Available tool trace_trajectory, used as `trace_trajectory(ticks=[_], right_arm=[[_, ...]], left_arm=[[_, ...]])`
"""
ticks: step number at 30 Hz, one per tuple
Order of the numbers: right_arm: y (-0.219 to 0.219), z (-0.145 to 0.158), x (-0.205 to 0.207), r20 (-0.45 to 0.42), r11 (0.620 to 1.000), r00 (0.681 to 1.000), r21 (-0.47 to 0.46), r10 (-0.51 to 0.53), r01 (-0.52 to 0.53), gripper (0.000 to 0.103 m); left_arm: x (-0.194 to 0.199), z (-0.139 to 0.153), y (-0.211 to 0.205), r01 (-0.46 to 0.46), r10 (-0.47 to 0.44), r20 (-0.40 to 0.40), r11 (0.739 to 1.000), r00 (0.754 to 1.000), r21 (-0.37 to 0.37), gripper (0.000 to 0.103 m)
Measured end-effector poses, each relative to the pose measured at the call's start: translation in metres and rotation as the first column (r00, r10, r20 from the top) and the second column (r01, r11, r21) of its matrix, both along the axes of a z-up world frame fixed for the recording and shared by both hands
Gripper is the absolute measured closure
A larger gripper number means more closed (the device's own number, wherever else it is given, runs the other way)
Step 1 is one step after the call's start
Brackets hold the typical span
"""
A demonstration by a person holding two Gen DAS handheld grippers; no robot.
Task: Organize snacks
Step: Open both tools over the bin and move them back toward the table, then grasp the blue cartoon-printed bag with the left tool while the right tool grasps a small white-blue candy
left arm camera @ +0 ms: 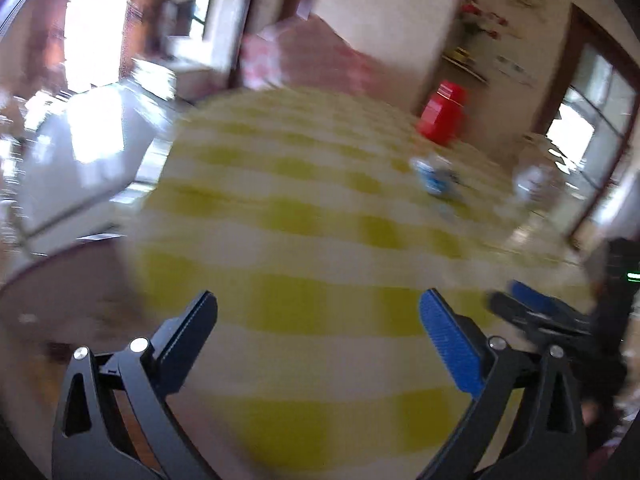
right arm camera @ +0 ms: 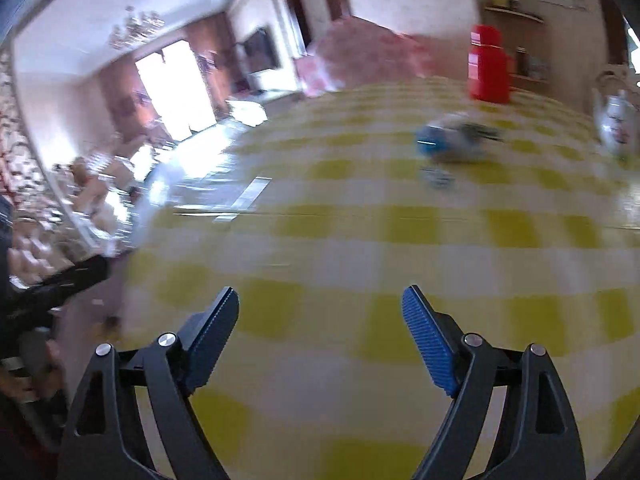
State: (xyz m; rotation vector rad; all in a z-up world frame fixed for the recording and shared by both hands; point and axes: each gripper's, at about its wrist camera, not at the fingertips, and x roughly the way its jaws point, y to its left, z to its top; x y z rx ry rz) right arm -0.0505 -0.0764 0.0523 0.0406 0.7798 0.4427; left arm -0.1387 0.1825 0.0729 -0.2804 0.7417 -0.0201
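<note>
Left gripper (left arm camera: 318,306) stood wide, blue pads apart, nothing between them, only checked cloth below. Right gripper (right arm camera: 320,302) likewise spread wide and empty. Both angled down at the near part of the table (right arm camera: 360,240), well short of any item. Probably this was a reach-in or repositioning, jaws set open ready for a pickup; a judgement only, as both views were smeared by motion.

In the left wrist view the right gripper showed at the far right edge, low and just beside the left one. In the right wrist view a dark blurred shape at the left edge was likely the left gripper, unclear.

Task's thing: a small blue-and-white snack packet (right arm camera: 448,138) lay mid-table, far from both grippers, with a second smaller blurred piece (right arm camera: 438,176) just in front of it. Too blurred to tell type, or whether they touched. The packet also showed in the left view (left arm camera: 434,176).

Further out: a red container (right arm camera: 489,66) upright near the far edge, behind the packet. A white patterned teapot-like vessel (right arm camera: 616,124) stood to the right of the packet, apart from it. A pink blurred mass (left arm camera: 312,52) lay beyond the table edge.

Path from grippers to packet looked clear: bare cloth between. The teapot was the nearest thing to bump on a rightward reach. No bin or tray for sorting was visible.
</note>
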Motion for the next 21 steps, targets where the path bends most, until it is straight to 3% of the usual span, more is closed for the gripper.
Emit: trace_trajectory(ticks=[4, 10, 13, 16, 19, 21], right_arm=[[-0.045, -0.011, 0.034, -0.032, 0.994, 0.994, -0.033, -0.102, 0.101, 0.021], [-0.079, -0.026, 0.078, -0.051, 0.981, 0.981, -0.070, -0.187, 0.184, 0.021], [-0.087, -0.027, 0.096, -0.050, 0.981, 0.982, -0.087, -0.180, 0.175, 0.021], [-0.079, -0.032, 0.125, -0.050, 0.982, 0.986, -0.106, -0.161, 0.155, 0.021], [-0.059, -0.037, 0.155, -0.063, 0.988, 0.993, -0.126, -0.099, 0.090, 0.021], [-0.041, -0.036, 0.169, -0.056, 0.990, 0.998, -0.143, -0.032, 0.024, 0.022]], left_arm=[[0.057, 0.001, -0.063, 0.050, -0.050, 0.006, 0.999, 0.999, 0.017, 0.002], [0.154, -0.014, -0.090, -0.103, 0.103, -0.002, 0.992, 0.995, -0.067, 0.002], [0.191, -0.027, -0.083, -0.208, 0.204, -0.041, 0.968, 0.978, -0.139, 0.002], [0.216, -0.033, -0.070, -0.294, 0.290, -0.047, 0.943, 0.956, -0.154, 0.002], [0.236, -0.042, -0.064, -0.318, 0.318, -0.026, 0.935, 0.948, -0.155, 0.002], [0.246, -0.048, -0.060, -0.303, 0.298, -0.054, 0.938, 0.953, -0.171, 0.002]])
